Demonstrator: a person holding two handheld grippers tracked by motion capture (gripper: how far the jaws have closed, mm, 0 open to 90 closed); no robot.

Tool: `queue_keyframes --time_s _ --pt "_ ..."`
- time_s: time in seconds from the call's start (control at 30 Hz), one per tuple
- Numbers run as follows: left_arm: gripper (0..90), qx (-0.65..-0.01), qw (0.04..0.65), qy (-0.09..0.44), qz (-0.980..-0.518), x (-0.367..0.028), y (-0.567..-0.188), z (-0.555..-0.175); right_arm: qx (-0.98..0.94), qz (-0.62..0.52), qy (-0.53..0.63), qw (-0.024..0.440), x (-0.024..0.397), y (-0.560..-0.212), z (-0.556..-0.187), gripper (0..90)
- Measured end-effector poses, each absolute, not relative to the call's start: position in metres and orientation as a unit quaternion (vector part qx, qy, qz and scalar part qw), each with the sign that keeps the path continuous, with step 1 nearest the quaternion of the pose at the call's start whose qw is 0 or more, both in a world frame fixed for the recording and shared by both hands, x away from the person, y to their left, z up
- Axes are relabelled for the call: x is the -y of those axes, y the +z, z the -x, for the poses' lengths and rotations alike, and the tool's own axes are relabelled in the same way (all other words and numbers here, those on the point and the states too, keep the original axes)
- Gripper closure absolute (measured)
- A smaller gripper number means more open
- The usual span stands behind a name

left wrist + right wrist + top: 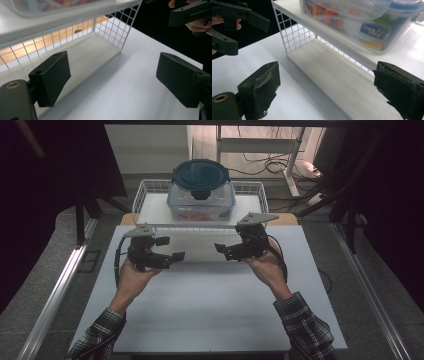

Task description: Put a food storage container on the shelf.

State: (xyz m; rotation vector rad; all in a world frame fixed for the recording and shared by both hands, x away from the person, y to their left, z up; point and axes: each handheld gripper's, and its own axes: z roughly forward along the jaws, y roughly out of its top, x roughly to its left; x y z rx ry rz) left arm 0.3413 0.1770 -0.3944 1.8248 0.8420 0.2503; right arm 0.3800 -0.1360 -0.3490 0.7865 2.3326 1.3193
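Box (pixel 201 195), clear with a round dark-blue lid, sits on the rack (pixel 150 209); its blue label is unreadable. My grippers (pixel 176 250) (pixel 220 249) gape empty before the rack.

Wide-spread left claw (pixel 112 82) before white wire basket (pixel 110 27)

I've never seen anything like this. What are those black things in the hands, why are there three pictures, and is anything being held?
A person holds a hand-operated two-jaw gripper in each hand: the left gripper and the right gripper. One picture comes from a camera above the white table. The other two come from small cameras riding on each gripper, looking out between its black jaws. At the table's far edge stands a white wire basket with a clear plastic container in it, closed by a dark lid. Both grippers are open and hold nothing.
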Motion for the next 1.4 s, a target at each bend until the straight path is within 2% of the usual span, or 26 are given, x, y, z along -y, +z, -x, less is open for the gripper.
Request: queue_keyframes --time_s 0.33,0.73,1.07,1.4 --pt "8.6 -0.348 0.526 0.099 -0.770 -0.170 -0.415 -0.328 -0.827 -0.270 0.464 0.170 0.138 -0.368 -0.369 2.9" --pt "7.6 -0.359 0.520 0.083 -0.771 -0.169 -0.456 -0.313 -0.833 -0.281 0.447 0.166 0.152 -0.408 -0.360 1.4" --pt "5.0 -0.362 0.523 0.096 -0.766 -0.177 -0.463 -0.297 -0.836 -0.290 0.434 0.168 0.165 -0.424 -0.350 0.5" --pt "4.6 -0.372 0.500 0.119 -0.773 -0.185 -0.476 -0.280 -0.833 -0.296 0.432 0.176 0.179 -0.431 -0.333 0.0"
